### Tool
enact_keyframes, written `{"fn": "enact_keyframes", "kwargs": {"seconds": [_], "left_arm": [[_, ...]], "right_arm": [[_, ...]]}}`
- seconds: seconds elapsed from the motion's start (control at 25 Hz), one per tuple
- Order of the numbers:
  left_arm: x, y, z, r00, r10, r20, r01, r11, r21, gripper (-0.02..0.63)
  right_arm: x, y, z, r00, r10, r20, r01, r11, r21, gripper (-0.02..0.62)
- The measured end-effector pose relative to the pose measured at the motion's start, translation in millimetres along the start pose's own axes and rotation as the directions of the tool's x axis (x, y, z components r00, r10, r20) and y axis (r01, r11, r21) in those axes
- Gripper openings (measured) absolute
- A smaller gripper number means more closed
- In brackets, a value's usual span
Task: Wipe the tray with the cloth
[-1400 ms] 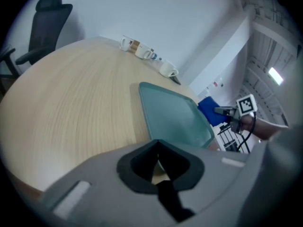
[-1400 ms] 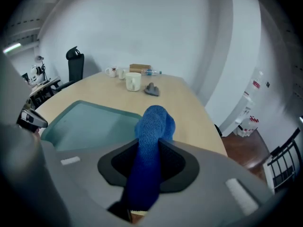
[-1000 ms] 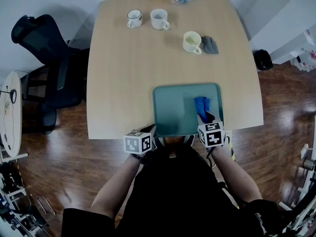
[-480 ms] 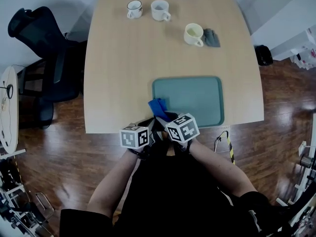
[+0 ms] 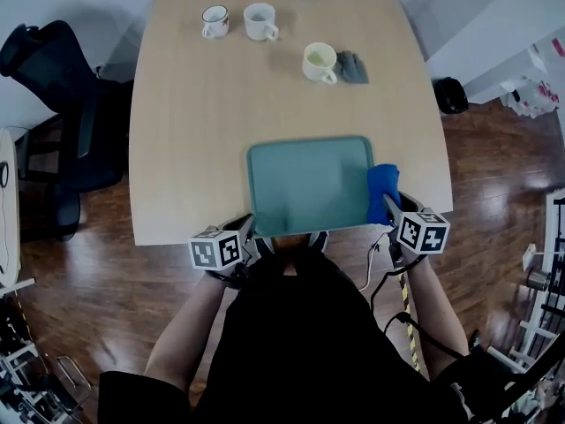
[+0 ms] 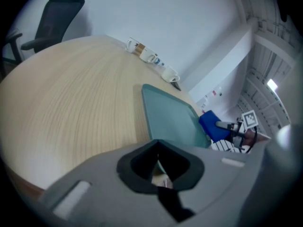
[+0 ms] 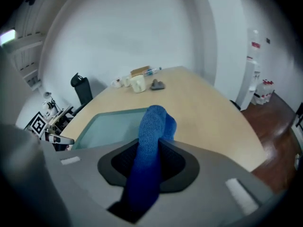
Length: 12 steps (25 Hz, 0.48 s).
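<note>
Both jaws of the right gripper (image 7: 150,151) pinch the blue cloth (image 7: 154,122). They stand partly apart, the gap packed with bunched fabric that rises in a roll past the tips. In the head view this gripper (image 5: 391,210) sits off the near right corner of the tray (image 5: 300,184). The cloth (image 5: 382,191) overlaps the tray's right rim close to that corner, with most of it over the table (image 5: 203,113) side of the rim.

The left gripper (image 6: 158,163) has its jaws drawn nearly together, with only a pale sliver between them. Its tips come up to the tray's near left corner — whether they nip the rim itself I cannot tell. The tray's teal floor (image 6: 170,117) stretches away ahead of them toward the cloth.
</note>
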State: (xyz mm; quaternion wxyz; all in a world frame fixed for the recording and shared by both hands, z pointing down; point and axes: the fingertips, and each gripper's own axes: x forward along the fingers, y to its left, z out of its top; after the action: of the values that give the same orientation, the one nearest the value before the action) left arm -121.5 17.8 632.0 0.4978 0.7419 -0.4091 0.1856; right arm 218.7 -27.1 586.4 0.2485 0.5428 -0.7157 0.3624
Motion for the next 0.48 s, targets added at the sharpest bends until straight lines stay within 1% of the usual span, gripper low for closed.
{"fn": "enact_keyframes", "kwargs": {"seconds": [0.08,0.12,0.2,0.32,0.4,0.48], "left_arm": [[-1,1,0,1.000,0.018,0.004,-0.018,1.000,0.003,0.003],[-1,1,0,1.000,0.019,0.005,-0.019,1.000,0.002,0.003],[1,-2,-2,1.000,0.011,-0.001,-0.011,1.000,-0.001,0.003],[3,-4,-2,1.000,0.013,-0.011,-0.013,1.000,0.007,0.003],[3,-5,-2,1.000,0.015,-0.010,-0.015,1.000,0.007,0.003],[3,-5,-1,1.000,0.014,-0.003,-0.014,1.000,0.002,0.003]], "right_arm": [[-9,-17,-2,1.000,-0.027,0.005,0.027,1.000,0.002,0.107],[-6,-15,-6,1.000,-0.024,-0.007,0.024,1.000,-0.013,0.107],[6,3,-19,0.999,-0.004,-0.044,0.000,0.997,-0.074,0.107],[31,56,-45,0.993,0.038,-0.113,-0.058,0.981,-0.187,0.107],[44,99,-59,0.988,0.060,-0.141,-0.096,0.960,-0.265,0.107],[53,143,-66,0.982,0.109,-0.154,-0.153,0.938,-0.312,0.107]]}}
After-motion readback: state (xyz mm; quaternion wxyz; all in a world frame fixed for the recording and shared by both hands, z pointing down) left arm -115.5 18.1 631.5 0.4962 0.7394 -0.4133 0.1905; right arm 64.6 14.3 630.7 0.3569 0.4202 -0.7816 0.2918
